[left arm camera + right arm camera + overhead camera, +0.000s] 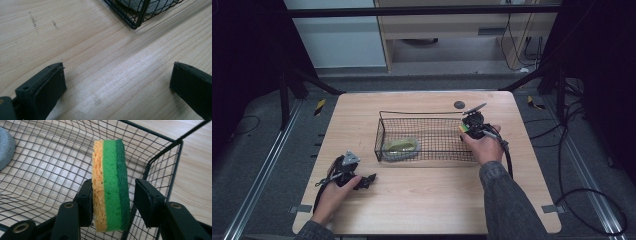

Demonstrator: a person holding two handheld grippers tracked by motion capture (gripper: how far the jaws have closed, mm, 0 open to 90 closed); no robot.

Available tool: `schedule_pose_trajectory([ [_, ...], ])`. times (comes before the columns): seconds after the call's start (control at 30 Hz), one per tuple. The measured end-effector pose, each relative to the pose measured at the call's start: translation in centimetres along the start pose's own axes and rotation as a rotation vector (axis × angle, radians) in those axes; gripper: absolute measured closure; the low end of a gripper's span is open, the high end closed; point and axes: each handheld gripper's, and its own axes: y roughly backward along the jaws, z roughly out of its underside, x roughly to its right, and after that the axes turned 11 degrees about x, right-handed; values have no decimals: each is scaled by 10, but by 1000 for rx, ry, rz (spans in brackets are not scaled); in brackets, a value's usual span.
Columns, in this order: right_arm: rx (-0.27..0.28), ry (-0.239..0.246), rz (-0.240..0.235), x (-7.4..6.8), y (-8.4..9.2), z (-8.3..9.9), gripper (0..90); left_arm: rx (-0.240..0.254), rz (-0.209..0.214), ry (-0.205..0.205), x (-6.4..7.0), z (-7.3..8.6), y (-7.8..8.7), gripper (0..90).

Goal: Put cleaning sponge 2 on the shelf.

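A sponge [111,187] with orange, light green and dark green layers stands on edge between the jaws of my right gripper [113,188], above the right end of a black wire basket [160,155]. The left pad touches its orange face. The right pad stands clear of the dark green face with a gap. In the high view the right gripper [469,127] sits at the basket's [427,114] right end, with the sponge [463,128] at its tip. My left gripper [369,179] rests on the table, front left of the basket, its jaws wide apart [117,75] with only bare wood between them.
A grey, roundish object with green on top [401,147] lies in the basket's left end. The basket's near corner [136,23] shows ahead of the left gripper. A dark round spot [459,105] marks the table behind the basket. Dark floor, rails and cables surround the table.
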Motion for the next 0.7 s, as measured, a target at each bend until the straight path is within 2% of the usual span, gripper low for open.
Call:
schedule_pose_trajectory([
  [0.37,-10,-4,-27,-12,-3,-3,422,0,0,0,0,0,0,0],
  [0.7,8,-12,-18,-16,-3,-5,302,0,0,0,0,0,0,0],
])
